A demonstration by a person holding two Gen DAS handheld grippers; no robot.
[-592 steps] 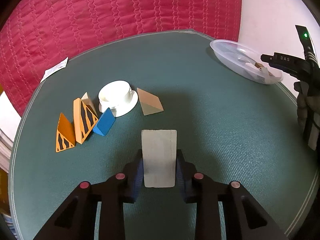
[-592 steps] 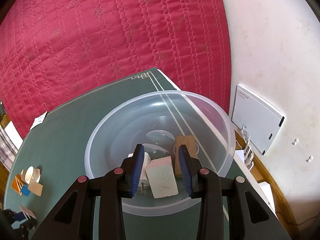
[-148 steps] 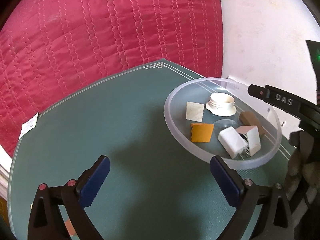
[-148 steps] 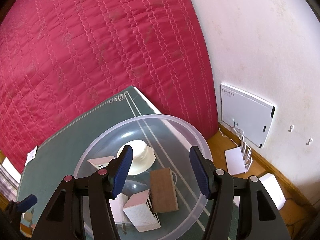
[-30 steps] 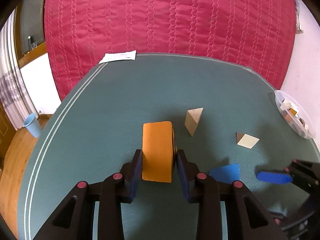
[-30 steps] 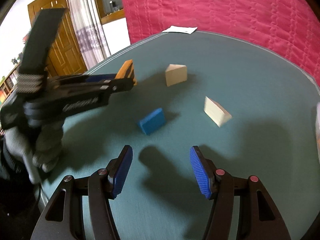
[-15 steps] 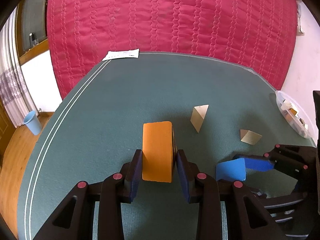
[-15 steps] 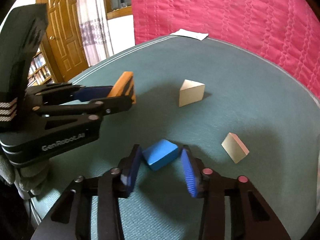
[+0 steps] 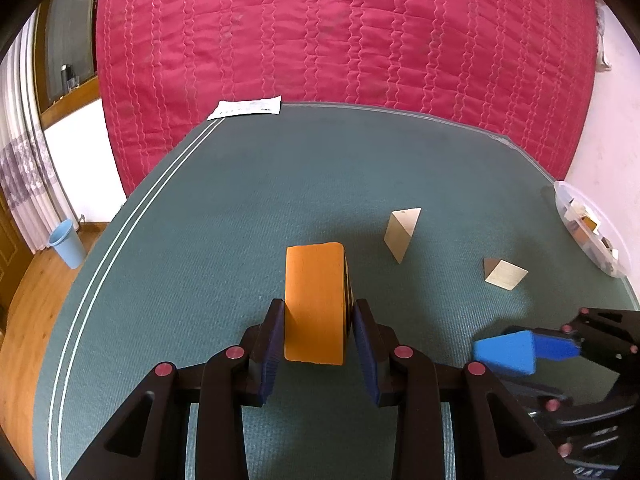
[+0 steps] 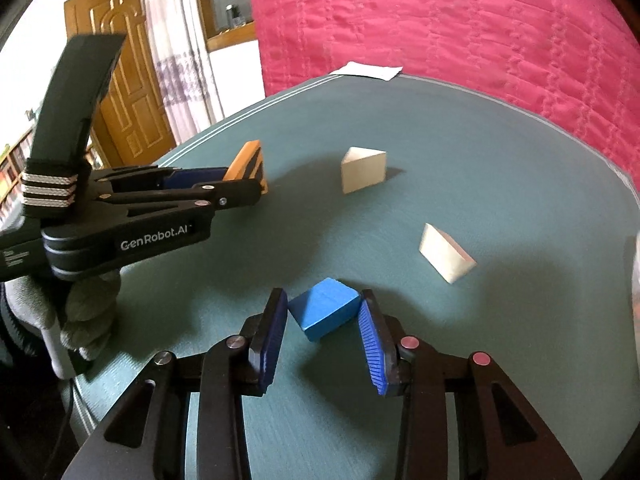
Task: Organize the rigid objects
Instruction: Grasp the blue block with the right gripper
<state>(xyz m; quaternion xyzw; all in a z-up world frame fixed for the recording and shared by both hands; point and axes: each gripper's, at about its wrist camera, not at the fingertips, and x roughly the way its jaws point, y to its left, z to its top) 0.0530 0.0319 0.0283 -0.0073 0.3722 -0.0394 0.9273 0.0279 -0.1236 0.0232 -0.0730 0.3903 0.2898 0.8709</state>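
The left gripper (image 9: 318, 336) is clamped on an orange block (image 9: 315, 304), its blue ribbed pads pressing the two flanks while the smooth, matte orange face points up and forward; black stripes show along the block's right side. From the right wrist view the same block (image 10: 247, 165) reads as a wedge poking out past the black fingers. The right gripper (image 10: 323, 322) has its pads closed against a blue block (image 10: 325, 308), a small painted wedge with crisp edges sitting between the fingertips; whether it is lifted off the mat or resting on it cannot be told. In the left wrist view this blue block (image 9: 505, 351) appears low at the right, pinched by the other tool. Two pale wooden wedges lie loose on the green mat (image 9: 240, 208), which has a fine woven texture and white border lines: the farther wedge (image 9: 402, 232) stands on a narrow face, and the nearer wedge (image 9: 504, 274) lies on its side, well apart from both tools. A clear plastic bowl (image 9: 560, 196) holding several pieces sits at the mat's right edge. A quilted red cover (image 9: 340, 40) rises behind.
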